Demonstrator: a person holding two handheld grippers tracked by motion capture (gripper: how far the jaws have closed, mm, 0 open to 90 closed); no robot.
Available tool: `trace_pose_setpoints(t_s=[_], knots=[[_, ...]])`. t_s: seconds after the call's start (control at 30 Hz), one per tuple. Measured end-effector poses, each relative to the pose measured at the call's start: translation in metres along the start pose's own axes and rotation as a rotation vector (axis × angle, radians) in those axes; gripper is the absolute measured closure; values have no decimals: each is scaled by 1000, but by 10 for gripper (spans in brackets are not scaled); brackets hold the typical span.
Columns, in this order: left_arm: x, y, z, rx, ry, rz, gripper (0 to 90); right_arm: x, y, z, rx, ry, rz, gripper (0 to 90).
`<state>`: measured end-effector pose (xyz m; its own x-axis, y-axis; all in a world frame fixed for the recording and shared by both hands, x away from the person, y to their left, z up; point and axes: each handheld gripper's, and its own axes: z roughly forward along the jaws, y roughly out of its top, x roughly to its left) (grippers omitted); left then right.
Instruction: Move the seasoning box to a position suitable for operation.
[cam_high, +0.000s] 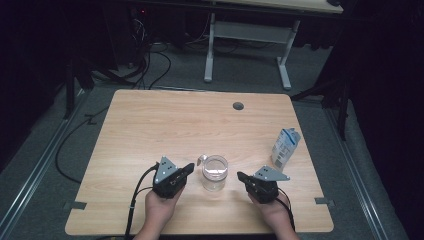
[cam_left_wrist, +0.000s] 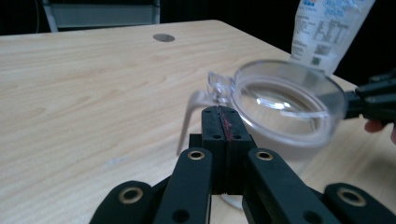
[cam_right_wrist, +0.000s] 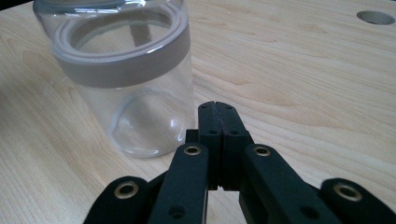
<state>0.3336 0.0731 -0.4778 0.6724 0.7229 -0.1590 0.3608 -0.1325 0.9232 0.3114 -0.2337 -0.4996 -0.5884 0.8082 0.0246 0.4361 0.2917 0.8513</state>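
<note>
A clear glass jar (cam_high: 215, 173) with a lid and a grey seal band stands near the table's front edge, between both hands. My left gripper (cam_high: 190, 167) sits just left of it, jaws shut and empty, tips close to the jar's clasp (cam_left_wrist: 219, 85). The jar (cam_left_wrist: 285, 105) looms right ahead of my left gripper (cam_left_wrist: 223, 112). My right gripper (cam_high: 240, 176) rests to the jar's right, shut with nothing held. In the right gripper view the jar (cam_right_wrist: 126, 79) stands upright to the left of my right gripper (cam_right_wrist: 217, 108).
A small blue and white carton (cam_high: 285, 148) stands upright at the table's right edge; it appears again as the carton (cam_left_wrist: 327, 28) behind the jar. A round cable hole (cam_high: 238, 106) lies at the far side of the wooden table (cam_high: 150, 125).
</note>
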Motion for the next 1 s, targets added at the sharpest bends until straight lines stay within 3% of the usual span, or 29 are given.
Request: trace_pose_setpoints(t_s=[0.27, 0.43, 0.77, 1.0], knots=[[-1, 19, 15, -15, 16, 25, 900, -3, 16, 7, -13, -21, -17, 893], [-3, 24, 24, -4, 22, 34, 900, -4, 16, 8, -29, -5, -9, 889], [-6, 28, 33, 12, 36, 51, 900, 2, 16, 3, -44, 31, -20, 867], [-4, 28, 34, 15, 36, 47, 900, 6, 17, 2, -39, 31, -44, 869]])
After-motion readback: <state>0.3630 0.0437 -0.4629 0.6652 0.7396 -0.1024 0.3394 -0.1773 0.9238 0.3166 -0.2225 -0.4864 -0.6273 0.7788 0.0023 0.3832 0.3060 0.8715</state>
